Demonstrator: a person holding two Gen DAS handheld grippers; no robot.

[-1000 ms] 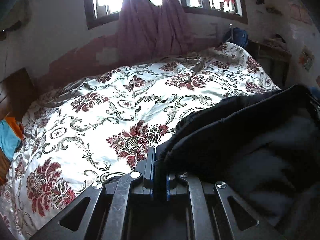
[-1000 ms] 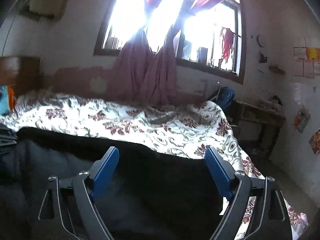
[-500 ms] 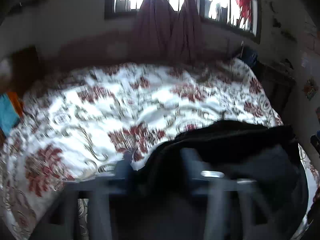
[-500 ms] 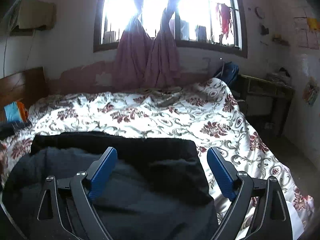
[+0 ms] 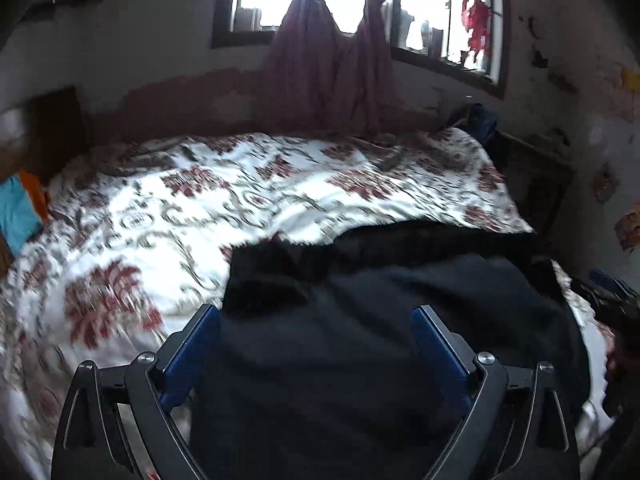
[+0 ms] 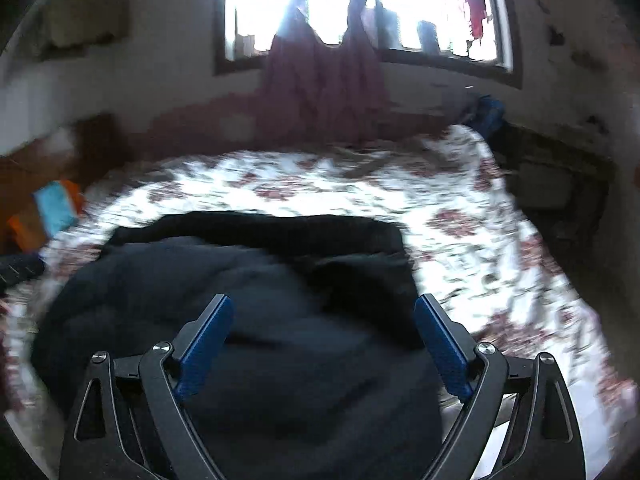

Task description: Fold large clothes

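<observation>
A large dark garment [image 5: 400,300] lies folded on the floral bedspread [image 5: 200,208], with a black band along its far edge. My left gripper [image 5: 316,314] hovers over the garment's near left part, its blue pads wide apart and pressing on nothing. In the right wrist view the same garment [image 6: 260,280] spreads below my right gripper [image 6: 324,302]. That gripper is open too, with only cloth showing under the gap. Both views are blurred by motion.
The bedspread [image 6: 460,208] runs back to a wall with a bright window and tied purple curtains [image 5: 332,72]. Blue and orange cloth [image 5: 20,212] lies by the wooden headboard at left. A dark side table [image 5: 536,184] and a blue bag [image 6: 486,114] stand at right.
My left gripper was shut on the garment's edge and now stands wide open, drawn back above the cloth. The garment has dropped flat. My right gripper stayed open and tipped down over the garment.
</observation>
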